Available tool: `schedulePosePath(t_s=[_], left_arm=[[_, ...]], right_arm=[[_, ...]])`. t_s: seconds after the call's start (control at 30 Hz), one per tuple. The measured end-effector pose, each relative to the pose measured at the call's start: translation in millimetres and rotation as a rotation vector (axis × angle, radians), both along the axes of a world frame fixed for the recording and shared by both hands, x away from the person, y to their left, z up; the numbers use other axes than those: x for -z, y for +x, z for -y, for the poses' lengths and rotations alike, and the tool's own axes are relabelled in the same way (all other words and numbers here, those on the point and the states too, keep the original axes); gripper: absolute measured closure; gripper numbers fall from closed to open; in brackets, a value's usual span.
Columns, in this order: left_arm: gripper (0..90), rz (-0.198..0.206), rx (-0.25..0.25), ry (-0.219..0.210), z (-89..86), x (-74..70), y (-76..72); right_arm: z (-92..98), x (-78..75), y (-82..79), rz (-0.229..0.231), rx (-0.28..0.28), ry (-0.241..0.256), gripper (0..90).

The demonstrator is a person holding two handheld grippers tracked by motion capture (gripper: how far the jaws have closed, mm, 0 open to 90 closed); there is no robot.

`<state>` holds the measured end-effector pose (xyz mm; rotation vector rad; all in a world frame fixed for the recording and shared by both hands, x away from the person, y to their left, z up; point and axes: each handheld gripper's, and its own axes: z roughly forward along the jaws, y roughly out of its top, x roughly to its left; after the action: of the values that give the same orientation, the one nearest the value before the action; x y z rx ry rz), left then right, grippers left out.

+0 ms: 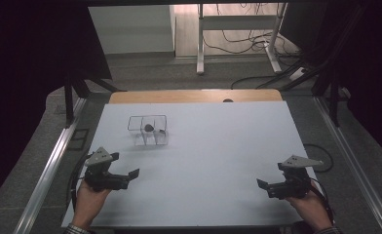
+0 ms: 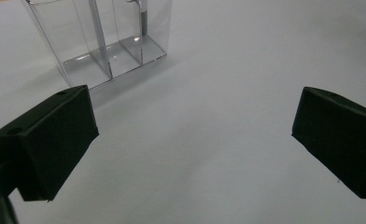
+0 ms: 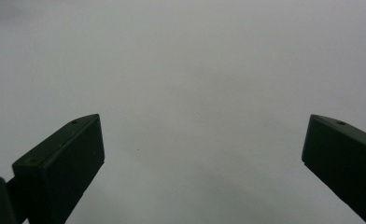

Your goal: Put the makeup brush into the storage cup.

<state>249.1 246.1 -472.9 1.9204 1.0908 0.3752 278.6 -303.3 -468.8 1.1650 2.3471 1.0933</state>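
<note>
Nearest us, both hands sit at the front edge of the pale grey table top (image 1: 208,165), forearms cut off by the frame. The left black two-jaw gripper (image 1: 125,170) has its jaws spread wide, nothing between them; the right black two-jaw gripper (image 1: 263,184) is just as wide apart and empty. Beyond the left one stands a clear plastic divided box (image 1: 148,130), top cropped in the left gripper view, with a small dark lump (image 1: 149,127) inside, too small to identify.

Only a clear box (image 1: 148,129) interrupts the white table (image 1: 218,161).
</note>
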Motion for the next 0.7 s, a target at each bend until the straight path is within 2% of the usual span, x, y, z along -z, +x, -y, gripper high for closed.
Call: schedulePosePath(t_s=[0.7], left_arm=[[0.2,0.002,-0.028,-0.009,-16.8,3.0,-14.9]], right_arm=[[-1.0,0.6,-0.3,-0.003,-0.003,-0.008,0.0]])
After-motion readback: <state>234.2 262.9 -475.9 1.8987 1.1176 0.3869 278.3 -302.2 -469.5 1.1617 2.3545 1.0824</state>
